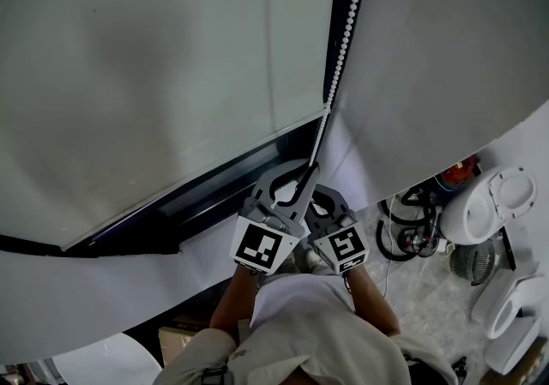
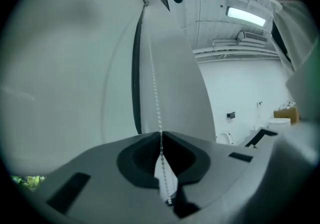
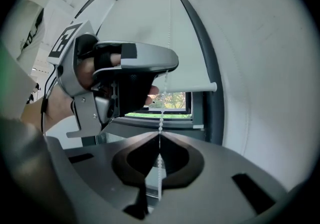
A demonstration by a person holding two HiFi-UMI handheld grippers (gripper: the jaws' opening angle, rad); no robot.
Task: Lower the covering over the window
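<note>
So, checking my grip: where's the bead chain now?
Head view, right of centre: the bead chain hangs beside the blind, pinched by the left hand-held gripper and the right hand-held gripper.

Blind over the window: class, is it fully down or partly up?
Partly up. In the right gripper view the blind ends at its bottom bar, and outdoor greenery shows below it.

Two grippers, the left gripper [image 2: 161,137] and the right gripper [image 3: 159,138]; one bead chain [image 1: 347,23]; one roller blind [image 1: 154,75]; one window [image 3: 171,102]; one lit ceiling light [image 2: 245,16]; one person [image 1: 317,323] holding both tools.
</note>
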